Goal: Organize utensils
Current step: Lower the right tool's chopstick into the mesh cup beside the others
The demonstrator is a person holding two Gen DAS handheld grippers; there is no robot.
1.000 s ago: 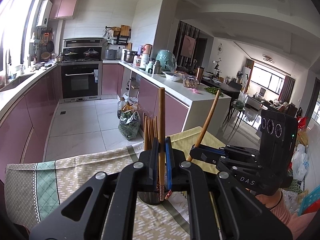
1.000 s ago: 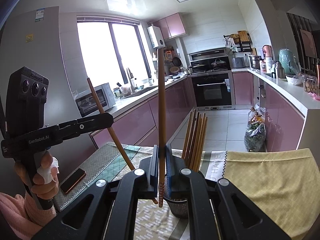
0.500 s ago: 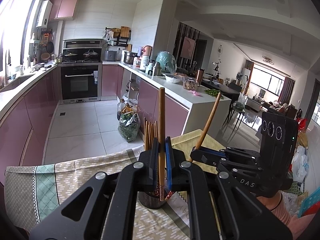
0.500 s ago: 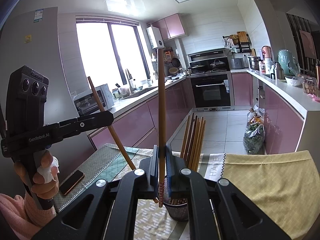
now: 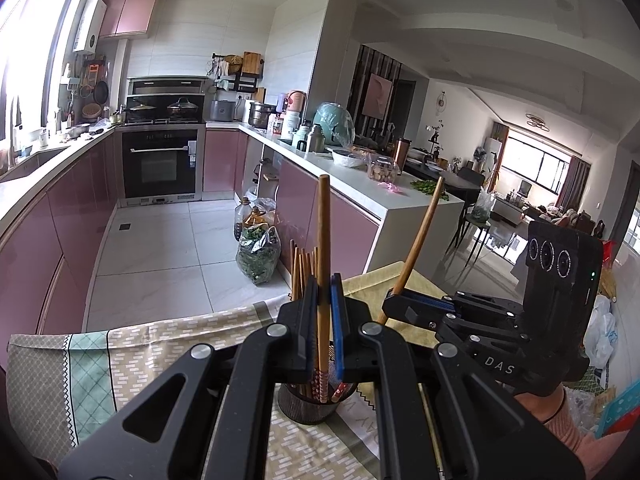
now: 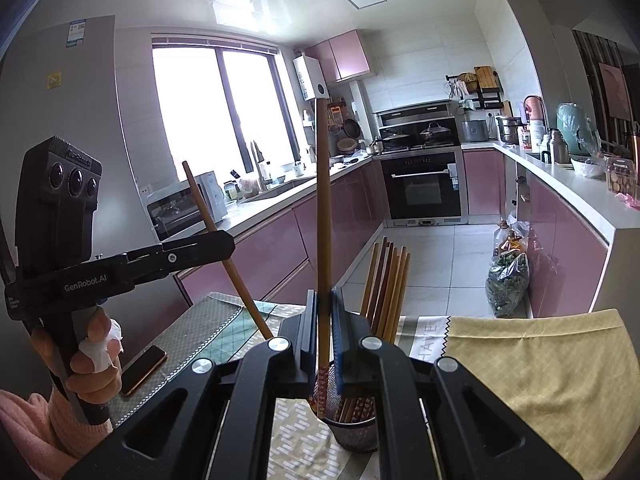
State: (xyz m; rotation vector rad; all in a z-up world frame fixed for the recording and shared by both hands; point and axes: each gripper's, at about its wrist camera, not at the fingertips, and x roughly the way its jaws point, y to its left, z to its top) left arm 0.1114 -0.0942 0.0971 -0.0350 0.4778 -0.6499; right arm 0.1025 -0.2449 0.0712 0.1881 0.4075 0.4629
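A black mesh holder stands on the tablecloth with several wooden chopsticks upright in it. My left gripper is shut on one long chopstick, held upright with its patterned lower end at the holder's mouth. In the right wrist view my right gripper is shut on another upright chopstick, its lower end at the rim of the holder beside the standing chopsticks. Each view also shows the other gripper clamping its slanted chopstick.
A patterned tablecloth and a yellow cloth cover the table. A phone lies near the left hand. Beyond the table edge are the tiled kitchen floor, pink cabinets and a bag of greens.
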